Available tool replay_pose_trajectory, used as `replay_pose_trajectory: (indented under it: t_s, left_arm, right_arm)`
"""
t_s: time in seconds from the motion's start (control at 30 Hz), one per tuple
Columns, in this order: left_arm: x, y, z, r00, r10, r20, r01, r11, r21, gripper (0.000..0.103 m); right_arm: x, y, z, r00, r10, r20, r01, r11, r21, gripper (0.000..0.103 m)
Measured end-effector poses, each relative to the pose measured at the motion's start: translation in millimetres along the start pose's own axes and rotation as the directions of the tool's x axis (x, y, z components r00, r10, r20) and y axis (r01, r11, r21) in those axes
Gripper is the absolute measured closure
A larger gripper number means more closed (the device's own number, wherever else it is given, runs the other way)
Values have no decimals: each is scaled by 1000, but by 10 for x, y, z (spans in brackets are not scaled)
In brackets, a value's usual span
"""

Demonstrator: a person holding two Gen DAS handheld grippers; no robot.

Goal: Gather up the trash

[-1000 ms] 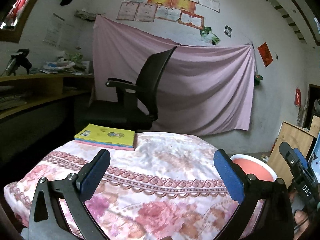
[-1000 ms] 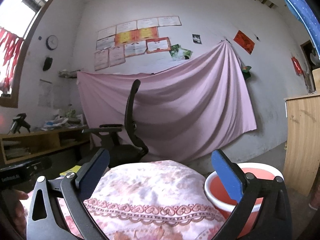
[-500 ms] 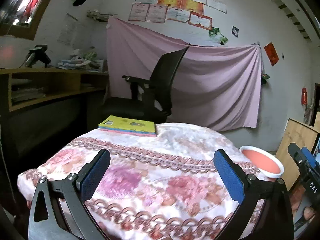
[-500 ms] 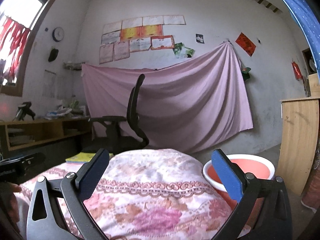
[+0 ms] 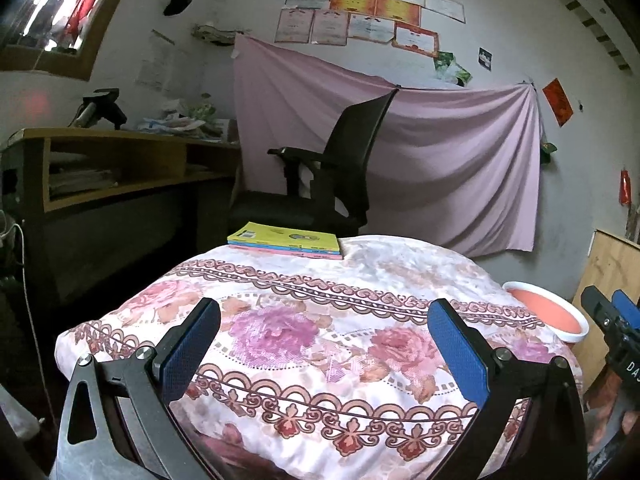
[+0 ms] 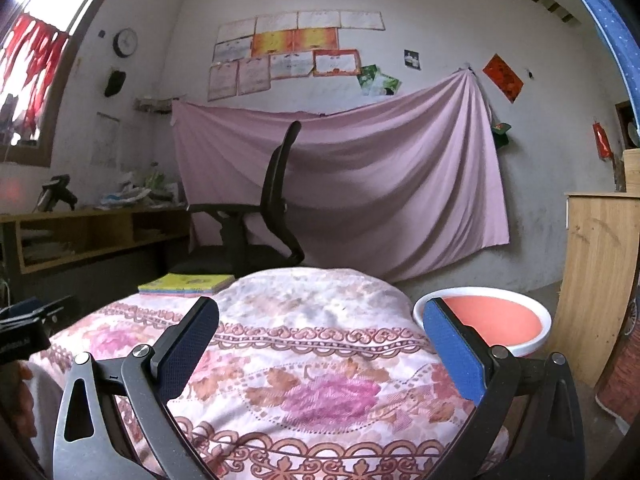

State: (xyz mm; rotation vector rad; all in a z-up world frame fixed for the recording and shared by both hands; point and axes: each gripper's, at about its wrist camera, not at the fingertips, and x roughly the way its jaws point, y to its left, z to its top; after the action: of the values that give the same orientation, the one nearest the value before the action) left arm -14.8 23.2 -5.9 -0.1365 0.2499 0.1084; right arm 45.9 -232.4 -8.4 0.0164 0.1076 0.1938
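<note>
Above the floral-cloth table (image 5: 320, 344), left gripper (image 5: 324, 344) and right gripper (image 6: 320, 344) hover, jaws wide apart, empty. No trash visible; likely scanning, bin (image 6: 492, 320) beside.

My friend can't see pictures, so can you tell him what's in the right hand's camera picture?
The open right gripper hovers, empty, over a table covered in a pink flowery cloth. A pink basin with a white rim sits beside the table at right, a stack of books lies at the far left edge, and a black office chair stands behind.
</note>
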Motion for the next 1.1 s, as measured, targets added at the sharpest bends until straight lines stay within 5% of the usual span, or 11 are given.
replay_pose_trajectory:
  t_s: [0.3,1.1]
  left_arm:
    - [19,-106,-92,999,16,34,-19,997,77,1]
    - [42,-90,-105,999,23,36,-25,998,65,1]
  right_arm:
    - [67,-42,-56,999,-13,-36,13,1000,9,0]
    - [47,-38,-55,999,-9,-35,10,1000,4,0]
